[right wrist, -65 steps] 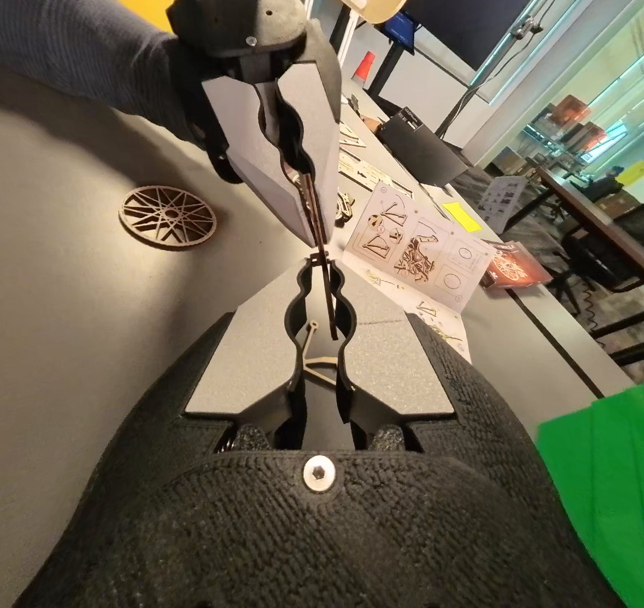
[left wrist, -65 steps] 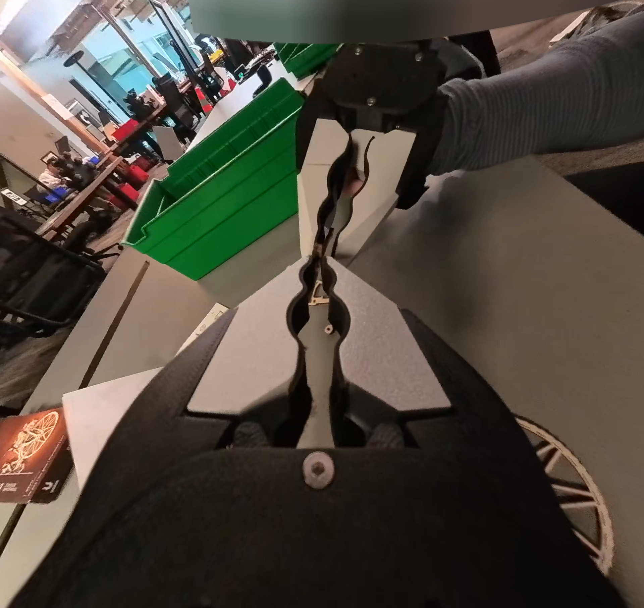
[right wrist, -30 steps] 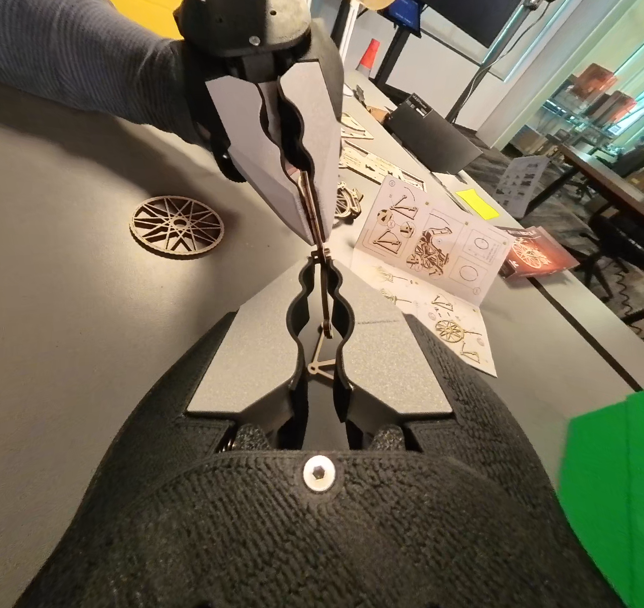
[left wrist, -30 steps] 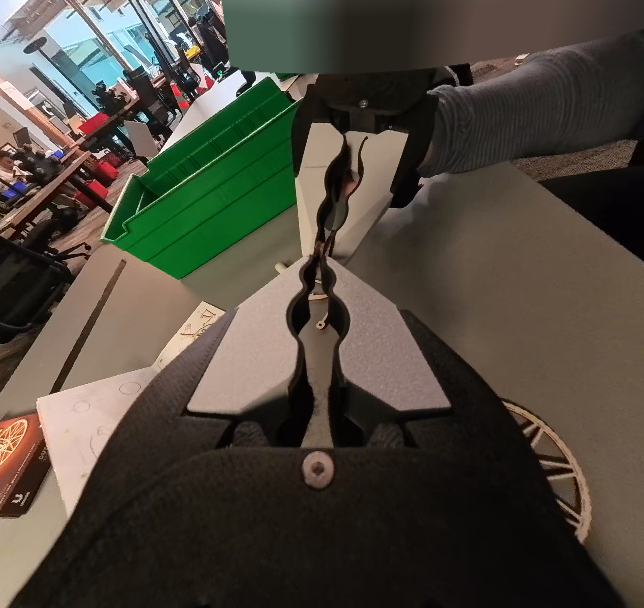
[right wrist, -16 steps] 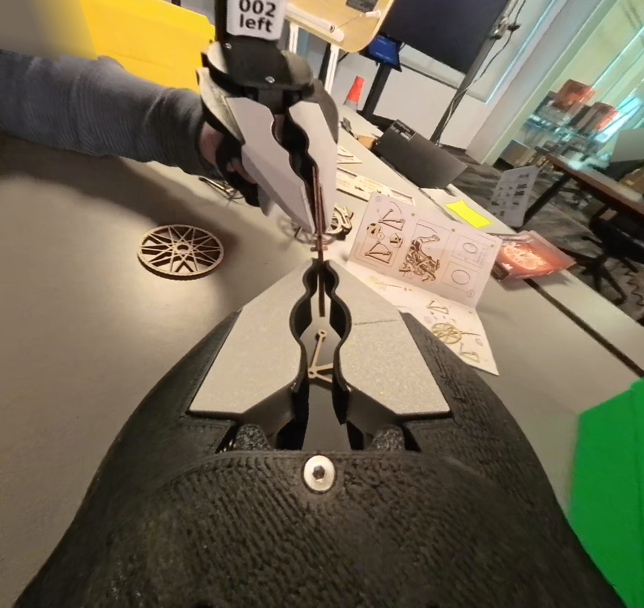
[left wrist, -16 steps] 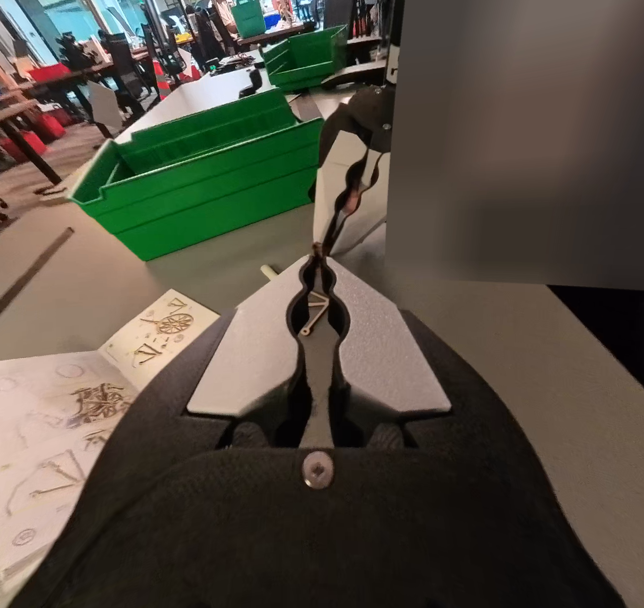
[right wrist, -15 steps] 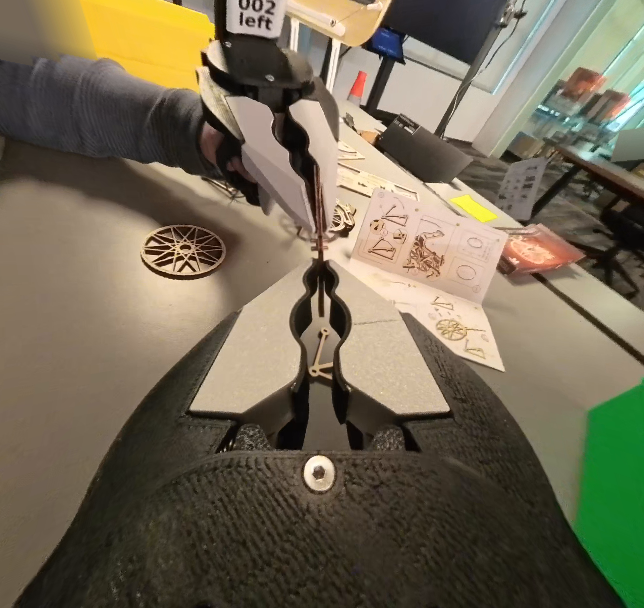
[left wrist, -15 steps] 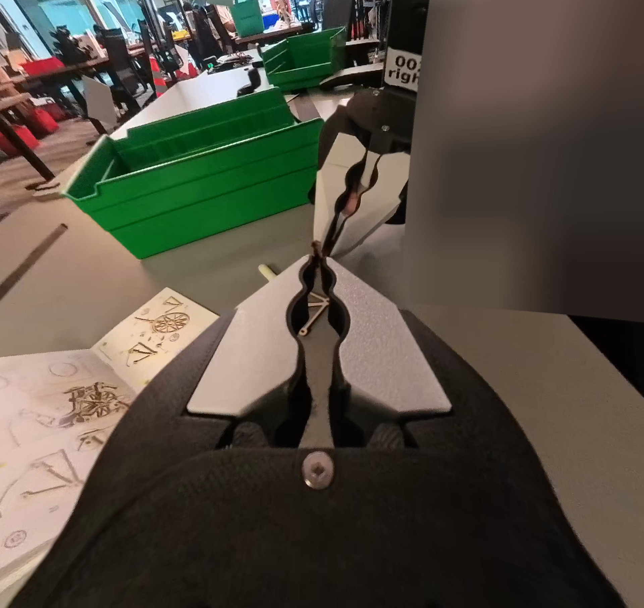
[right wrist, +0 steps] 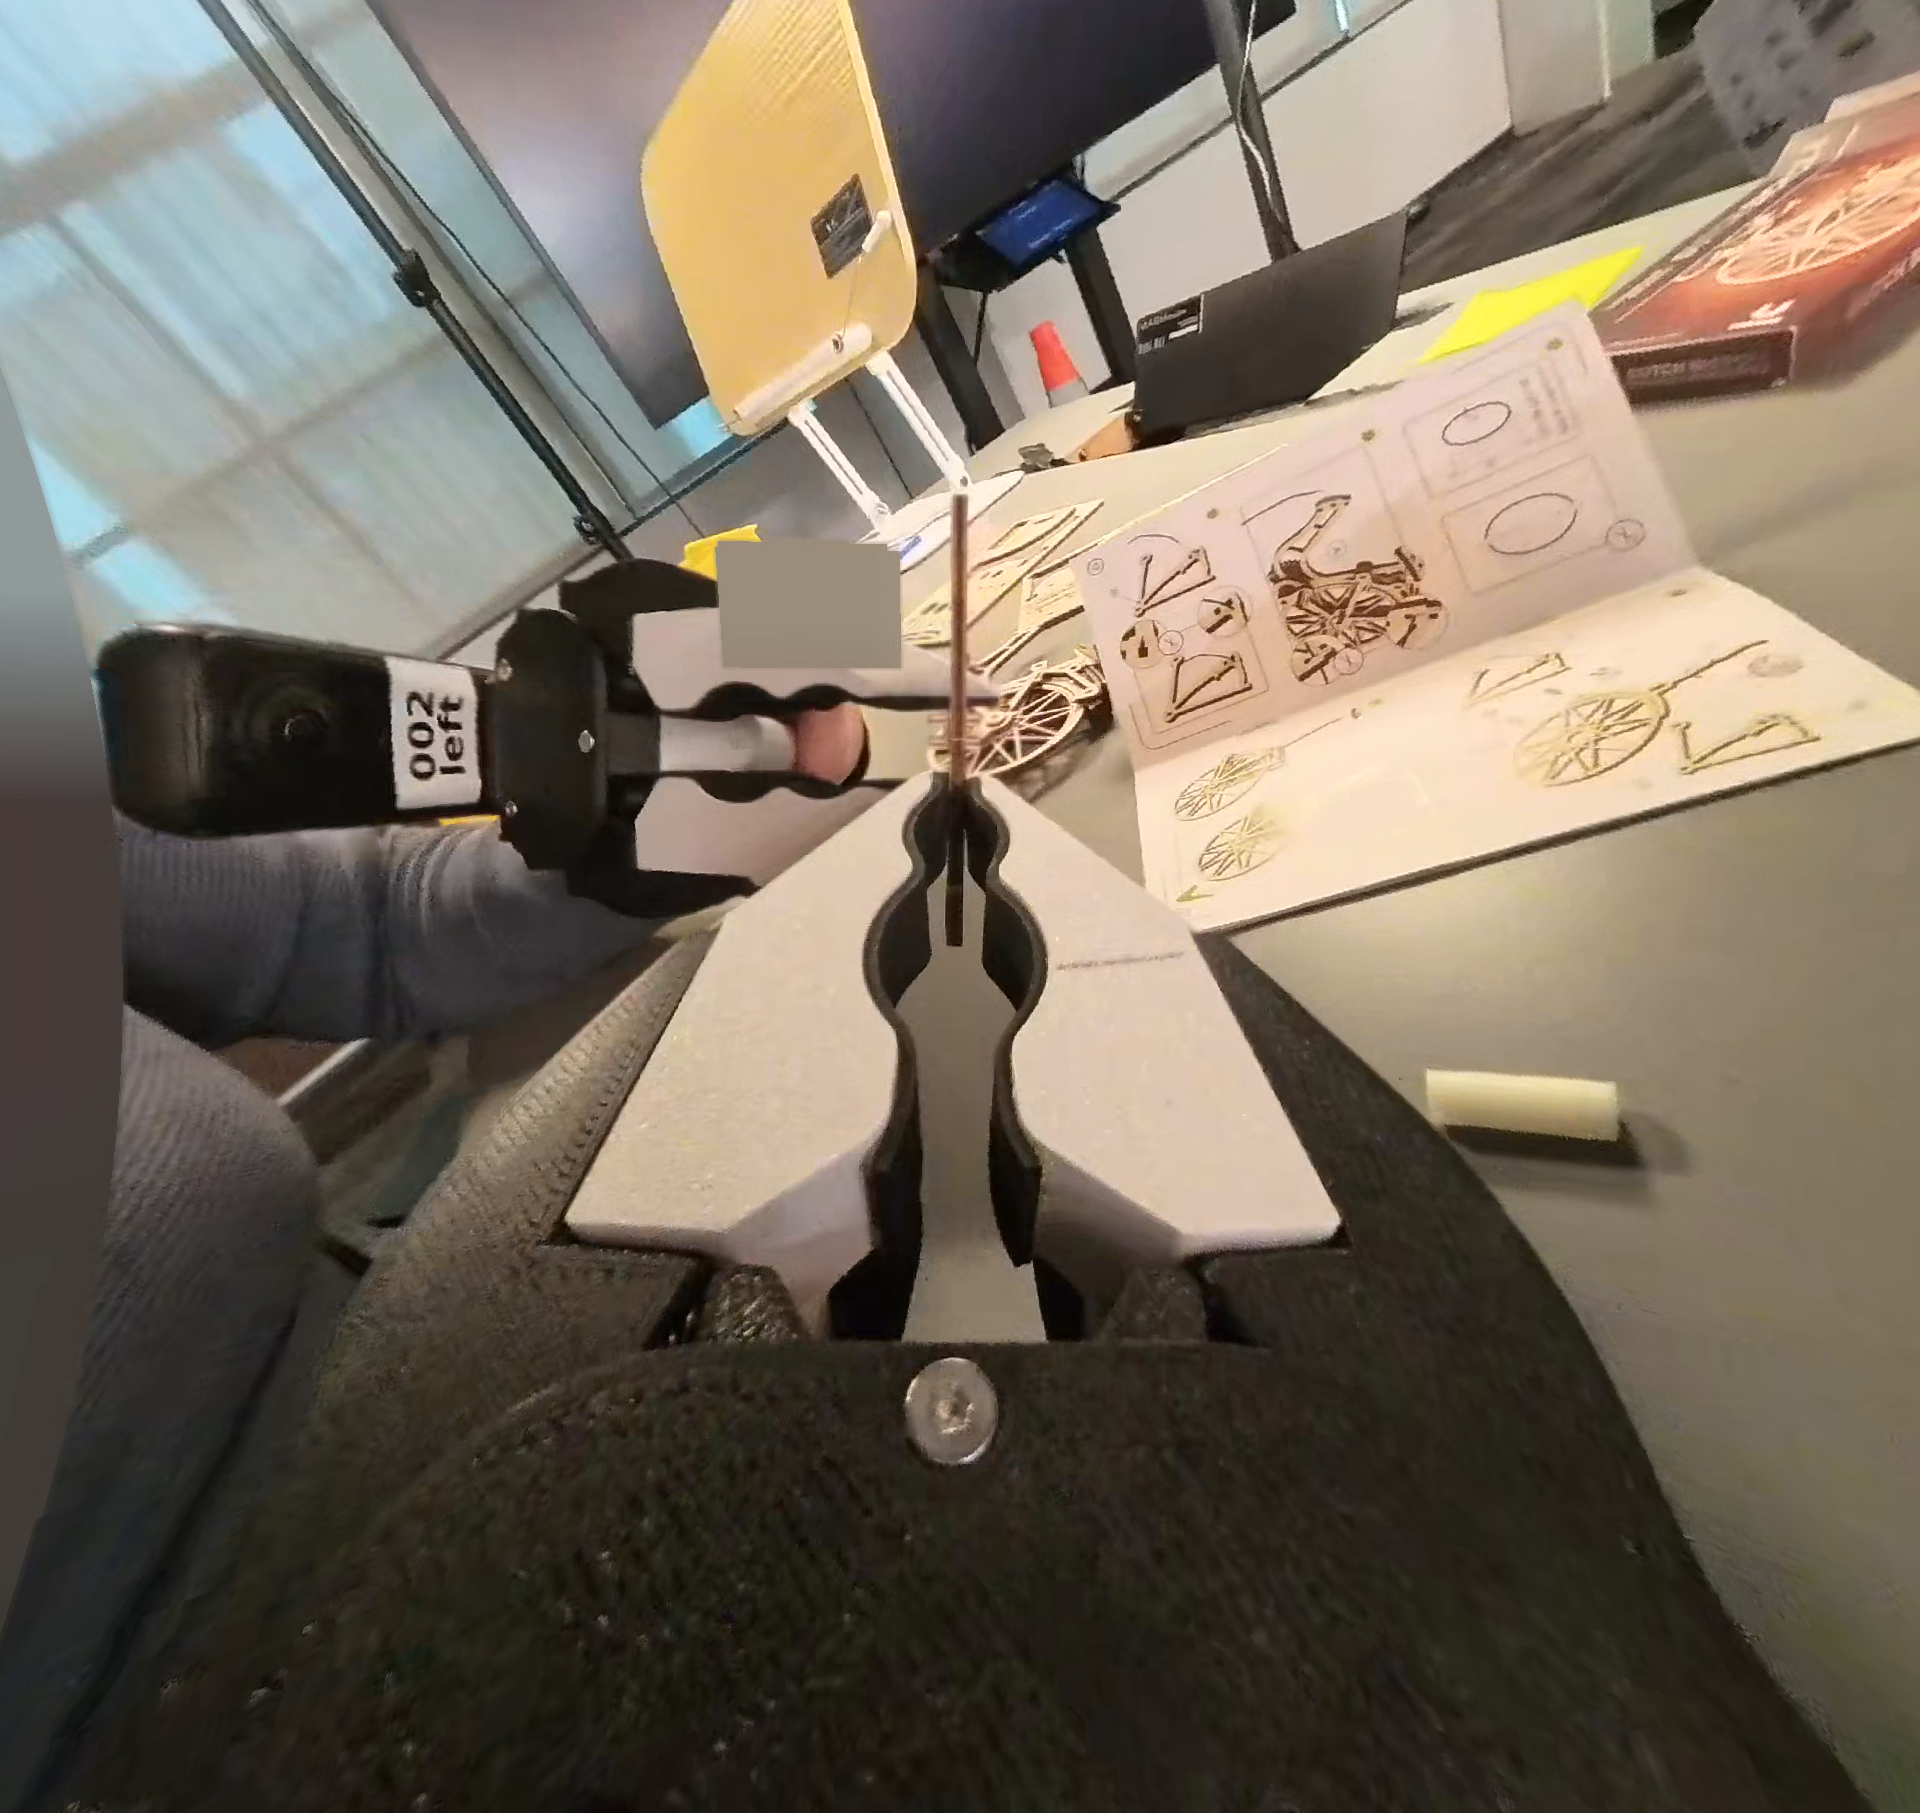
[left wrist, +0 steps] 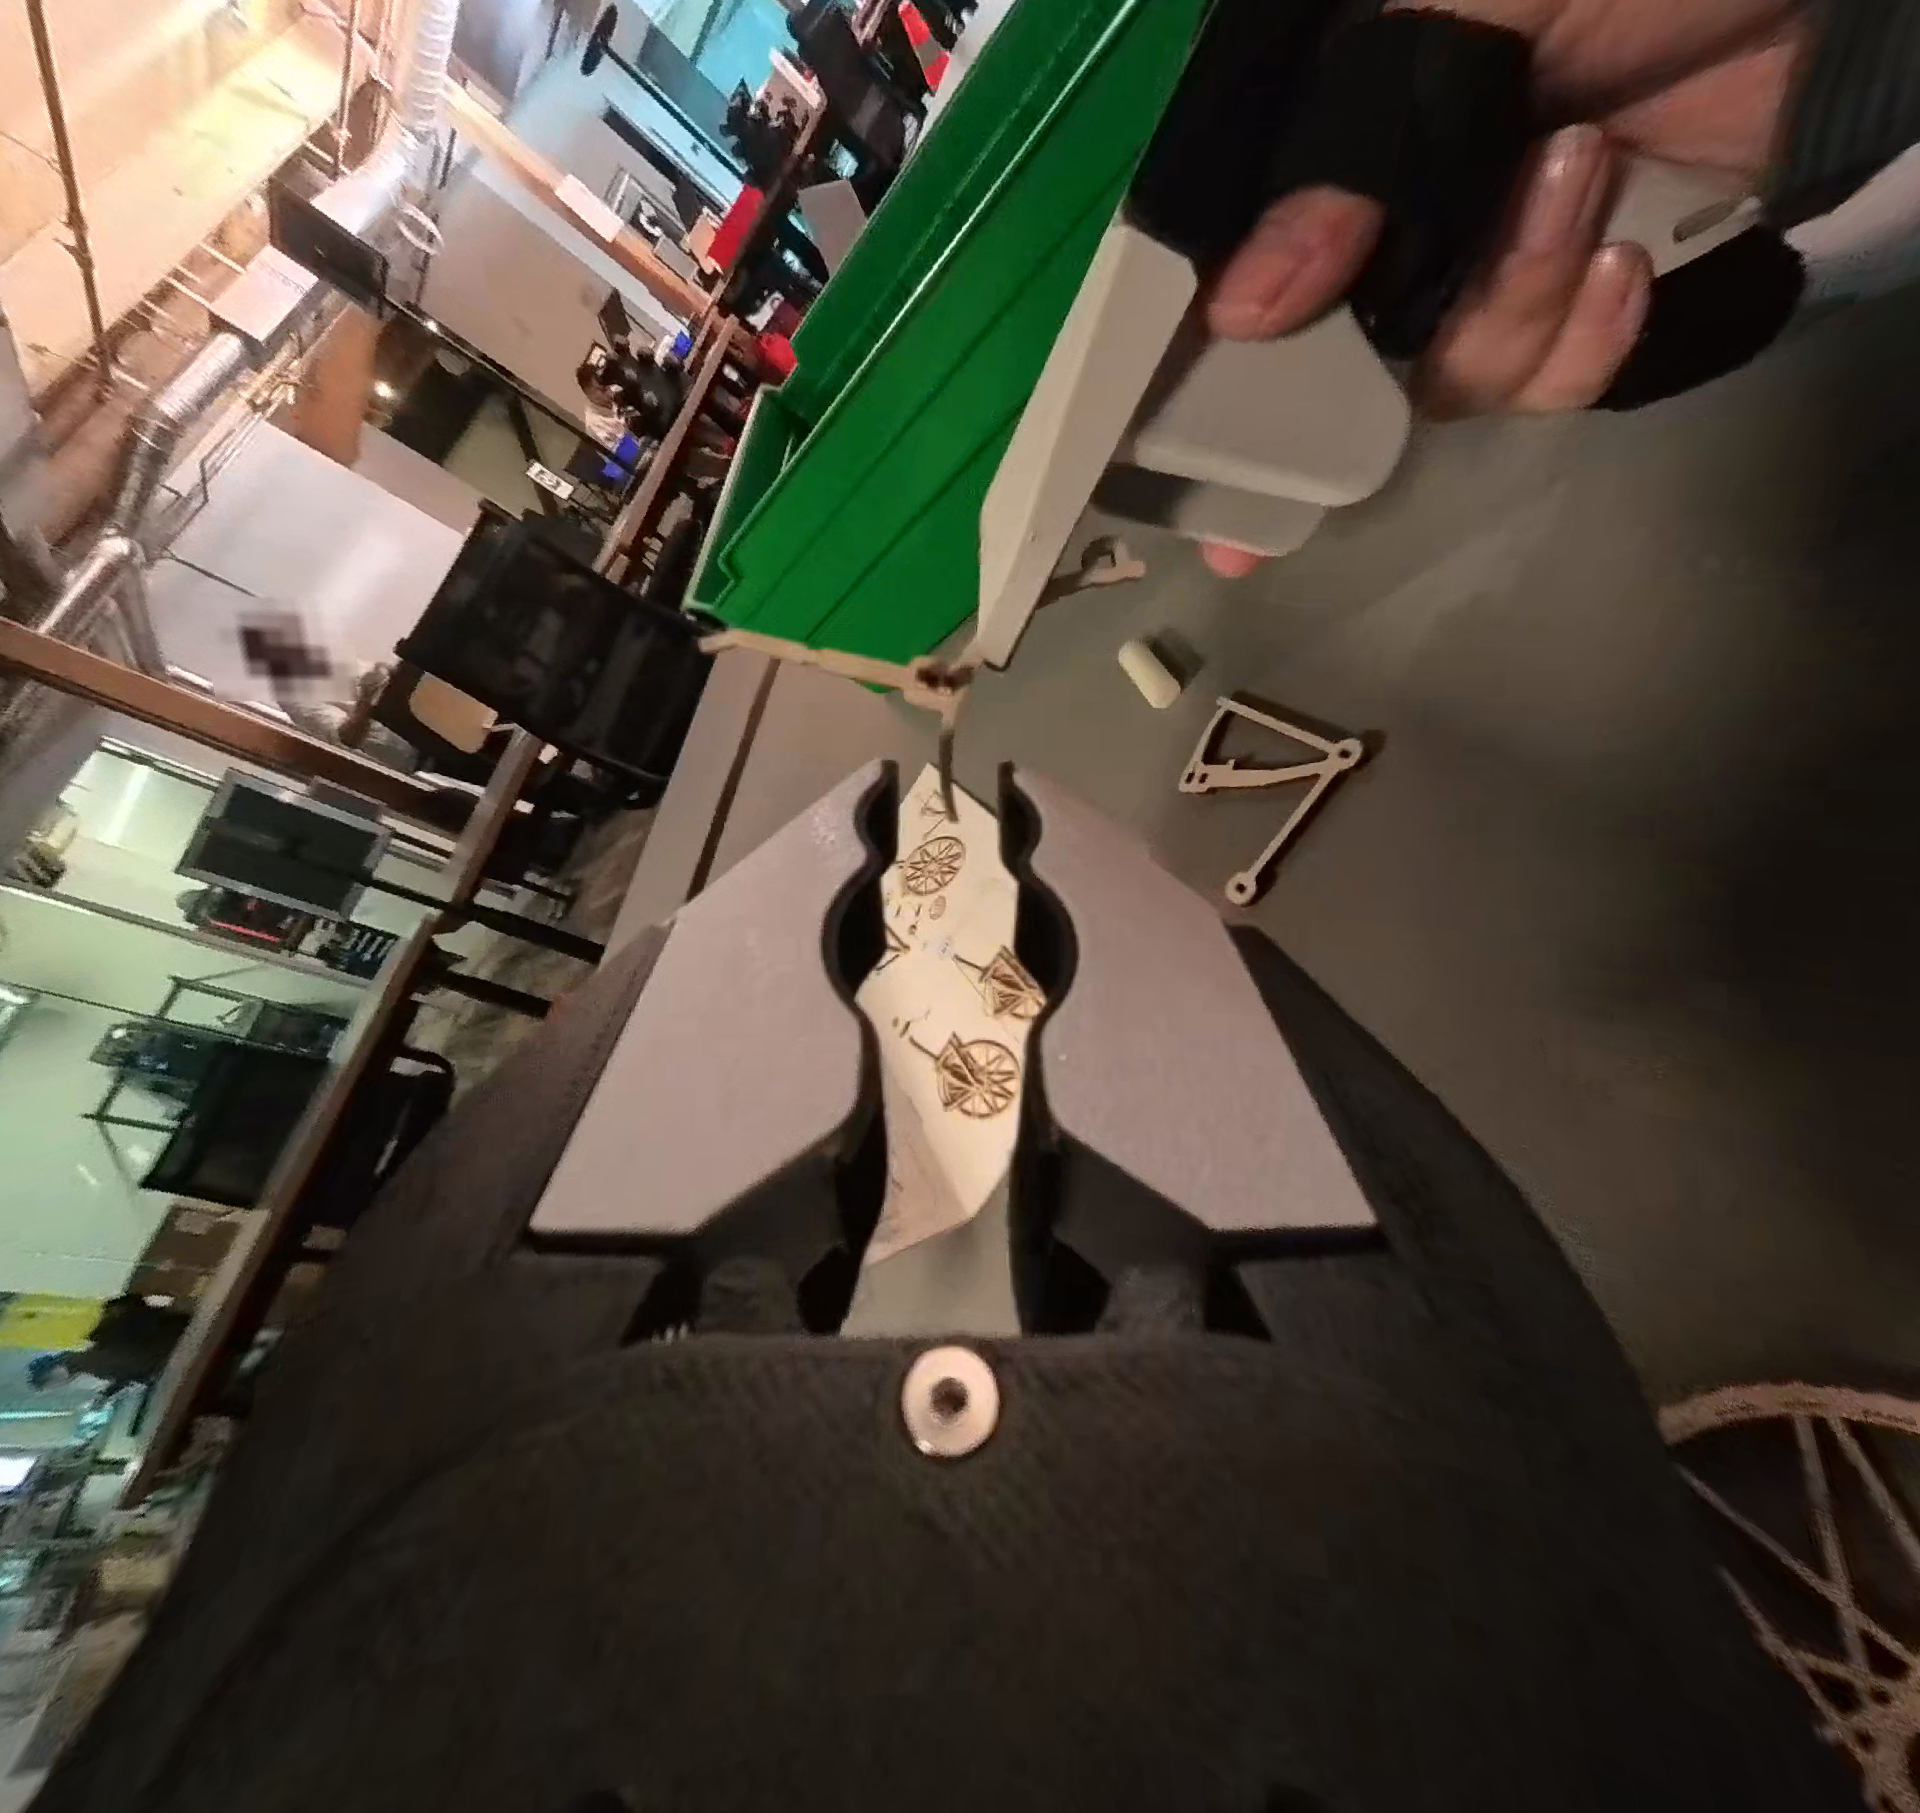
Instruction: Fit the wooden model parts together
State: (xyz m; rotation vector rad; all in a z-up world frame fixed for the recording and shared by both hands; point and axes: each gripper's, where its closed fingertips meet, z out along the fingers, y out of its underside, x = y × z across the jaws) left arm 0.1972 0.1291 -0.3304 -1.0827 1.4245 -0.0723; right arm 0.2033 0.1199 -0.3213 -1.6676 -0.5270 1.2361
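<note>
Grey-fingered claw [right wrist: 951, 807], black textured body, silver screw; grey ribbed sleeve [right wrist: 343, 911].

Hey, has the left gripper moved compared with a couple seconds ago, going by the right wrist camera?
Yes. The left gripper now lies sideways, low and left of the instruction sheet, jaws apart; before, it came in from above, shut on a wooden part.
</note>
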